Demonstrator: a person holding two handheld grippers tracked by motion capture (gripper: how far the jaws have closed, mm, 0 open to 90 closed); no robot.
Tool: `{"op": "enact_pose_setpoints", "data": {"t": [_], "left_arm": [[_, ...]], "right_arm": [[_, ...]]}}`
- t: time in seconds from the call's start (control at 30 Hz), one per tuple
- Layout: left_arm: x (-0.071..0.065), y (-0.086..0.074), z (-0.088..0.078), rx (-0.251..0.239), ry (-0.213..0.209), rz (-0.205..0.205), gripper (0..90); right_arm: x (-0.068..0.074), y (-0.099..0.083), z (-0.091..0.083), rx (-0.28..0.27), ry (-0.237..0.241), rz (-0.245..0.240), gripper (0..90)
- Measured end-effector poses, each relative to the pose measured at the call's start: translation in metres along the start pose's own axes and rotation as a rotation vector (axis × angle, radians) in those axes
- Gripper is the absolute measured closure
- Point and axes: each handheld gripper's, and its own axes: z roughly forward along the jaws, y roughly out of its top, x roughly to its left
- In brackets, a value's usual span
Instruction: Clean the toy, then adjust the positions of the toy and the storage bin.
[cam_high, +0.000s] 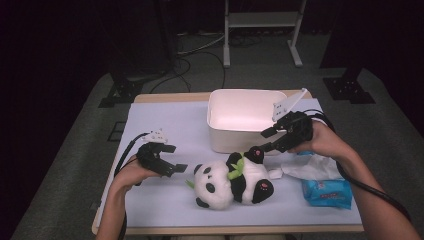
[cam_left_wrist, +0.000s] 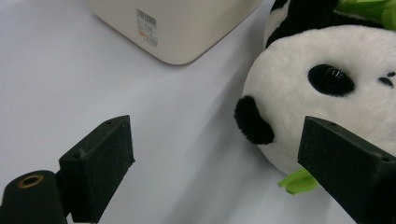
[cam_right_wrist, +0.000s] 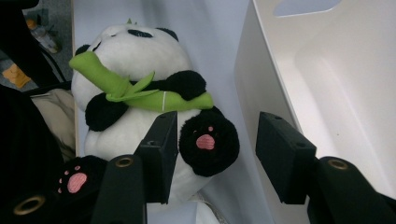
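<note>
Black jaws of the left hand-held gripper (cam_left_wrist: 215, 154) rise at the bottom of the left gripper view, spread wide with nothing between them but bare table. Just past its right jaw, toward 2 o'clock, sits the white head of the panda toy (cam_left_wrist: 327, 88), with a black ear close to that jaw and a scrap of green leaf by its edge; whether the pad touches the plush, I cannot tell.

From the high view the panda toy (cam_high: 235, 182) lies on its back on the pale sheet covering the table (cam_high: 165, 120), near the front edge, head pointing to 9 o'clock and feet to 3 o'clock. The left hand-held gripper (cam_high: 175, 159) rests just at 9 o'clock of the head, released.

At 1 o'clock of the toy, the right hand-held gripper (cam_high: 265, 140) hovers over its raised paw, jaws apart and gripping nothing. In the right gripper view that black paw with its pink pad sits in the gap of the right hand-held gripper (cam_right_wrist: 215, 149), partly behind the left jaw, and the pads do not press on it.

A white tub (cam_high: 245, 117) stands at 12 o'clock of the toy, touching or nearly touching it. A blue pack of wipes (cam_high: 327, 192) lies at 3 o'clock, with a white tissue (cam_high: 305, 167) crumpled between it and the toy.
</note>
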Motion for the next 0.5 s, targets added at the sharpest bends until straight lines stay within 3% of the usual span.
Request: {"op": "enact_pose_setpoints", "data": {"t": [0.5], "left_arm": [[0.0021,-0.0025,-0.0046,-0.013,0.008,-0.01,9.5]], "right_arm": [[0.0095,-0.0044,0.0088,0.0,0.02,0.008,44.6]]}}
